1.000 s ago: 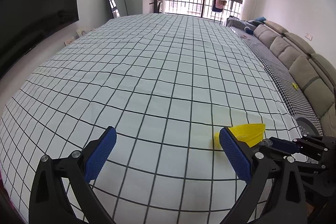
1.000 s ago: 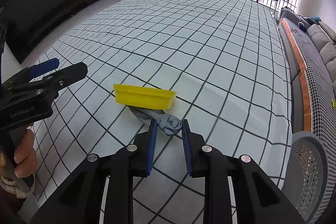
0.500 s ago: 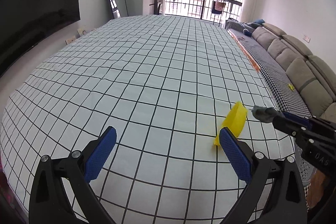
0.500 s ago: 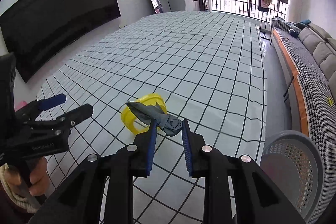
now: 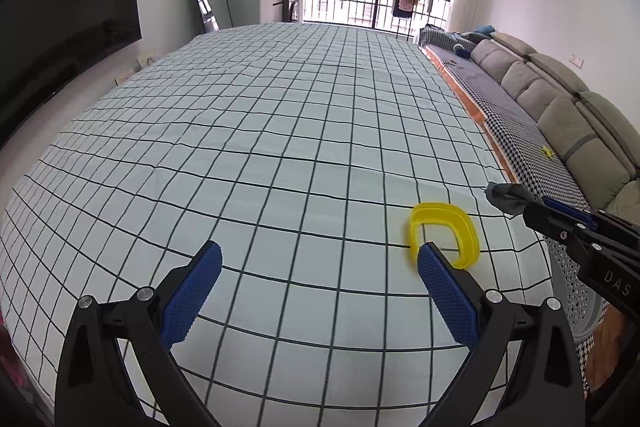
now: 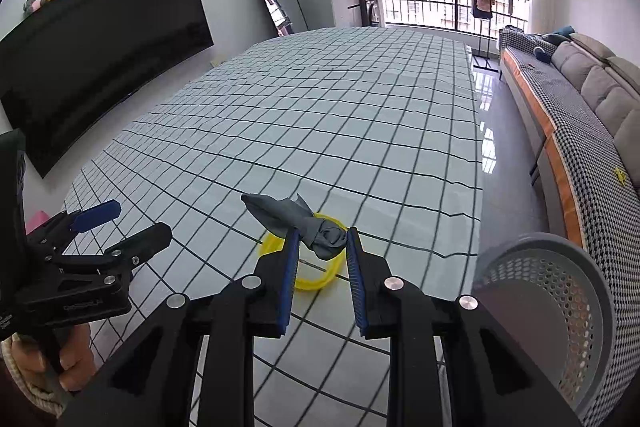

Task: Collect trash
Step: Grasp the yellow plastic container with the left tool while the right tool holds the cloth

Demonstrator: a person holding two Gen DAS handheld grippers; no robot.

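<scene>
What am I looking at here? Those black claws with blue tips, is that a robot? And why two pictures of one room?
No robot arm: a person holds a hand-held two-finger gripper in each hand, and each gripper carries a wide-angle camera looking along its fingers. So one picture is from the left gripper, whose jaws stand wide open and hold nothing. The other is from the right gripper, shut on a crumpled grey scrap lifted above the table. You can glimpse the person's hand holding the other tool there. On the checked tablecloth lies a yellow plastic ring. Off the table's edge, to the right, stands a grey perforated basket, probably the trash bin.
</scene>
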